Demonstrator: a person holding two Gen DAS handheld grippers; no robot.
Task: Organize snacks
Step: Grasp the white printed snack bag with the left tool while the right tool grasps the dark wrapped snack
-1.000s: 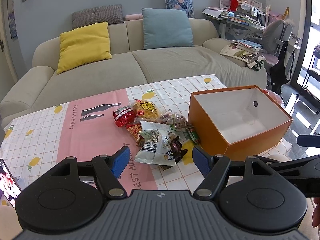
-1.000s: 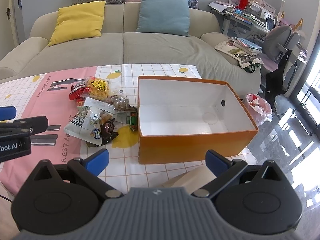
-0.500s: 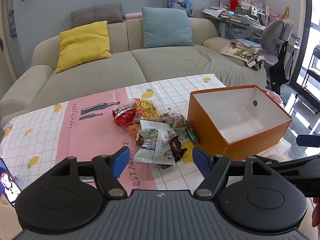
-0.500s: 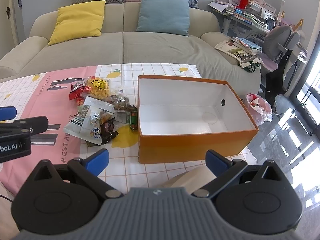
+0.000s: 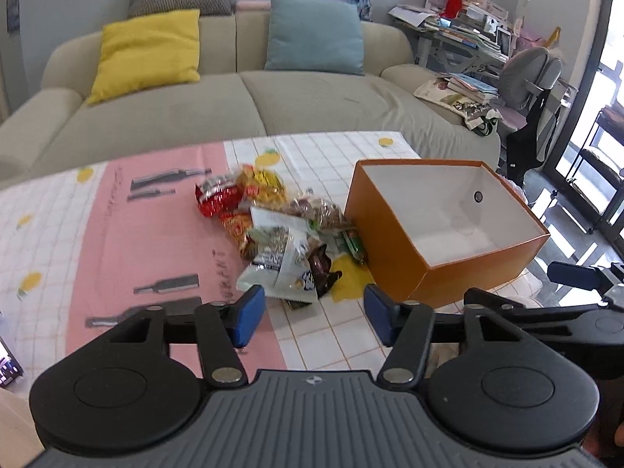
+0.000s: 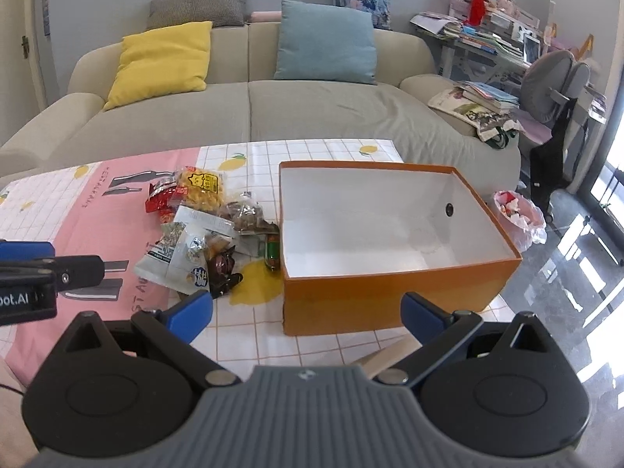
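A pile of snack packets point(image 5: 280, 234) lies on the tablecloth, with a white packet point(image 5: 279, 269) at its near edge, a red one point(image 5: 212, 197) and a yellow one point(image 5: 261, 187) at the far side. The pile also shows in the right wrist view point(image 6: 202, 230). An empty orange box point(image 5: 394, 241) stands right of the pile; it also shows in the right wrist view point(image 6: 390, 292). My left gripper point(image 5: 314, 312) is open and empty, just short of the white packet. My right gripper point(image 6: 306, 312) is open and empty in front of the box's near wall.
The table point(image 5: 117, 234) carries a pink and white checked cloth. A beige sofa point(image 5: 234, 109) with yellow and blue cushions stands behind it. A phone screen point(image 5: 7, 362) lies at the table's left edge. A cluttered desk, a grey chair point(image 6: 553, 78) and a bin bag point(image 6: 518, 214) are at the right.
My left gripper has moved forward towards the snack pile, and its view is slightly blurred. The right gripper has hardly moved. Both stay open.
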